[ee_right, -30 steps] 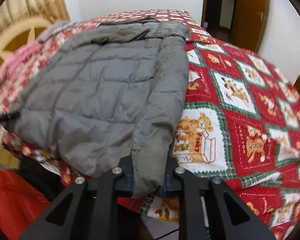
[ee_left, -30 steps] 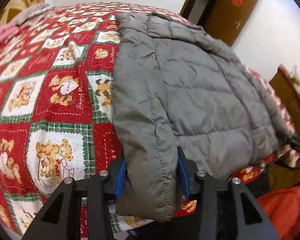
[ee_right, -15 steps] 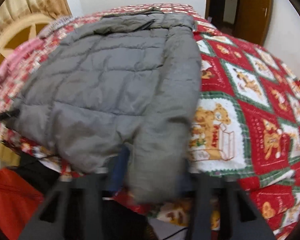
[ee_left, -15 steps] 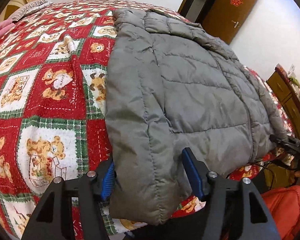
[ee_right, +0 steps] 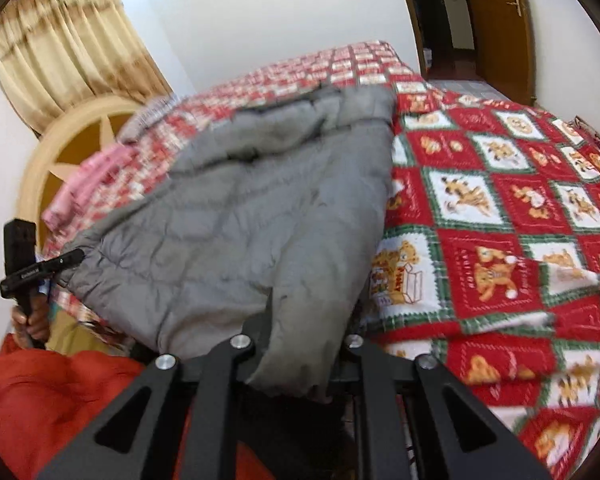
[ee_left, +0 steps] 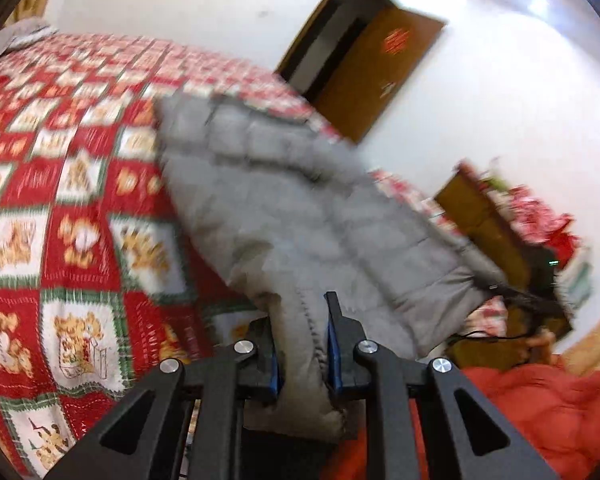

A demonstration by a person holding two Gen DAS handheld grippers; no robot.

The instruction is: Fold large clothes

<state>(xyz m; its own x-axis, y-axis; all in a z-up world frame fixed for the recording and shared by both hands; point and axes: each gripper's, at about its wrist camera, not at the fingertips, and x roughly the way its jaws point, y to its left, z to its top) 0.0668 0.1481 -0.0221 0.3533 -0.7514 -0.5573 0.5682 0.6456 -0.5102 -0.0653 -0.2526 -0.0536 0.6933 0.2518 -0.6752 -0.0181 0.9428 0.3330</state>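
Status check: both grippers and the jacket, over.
Left gripper shut on grey jacket cuff. Right gripper shut on other cuff. Jacket on bedspread; nothing blocking.

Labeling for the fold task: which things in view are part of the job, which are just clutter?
Job:
grey jacket
left gripper, shut on one cuff
right gripper, shut on the other cuff
bed, the folding surface

Clutter:
pink cloth
red quilt
curtain
door

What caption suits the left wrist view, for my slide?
Left gripper clamps a grey jacket sleeve above a bear-patterned quilt.
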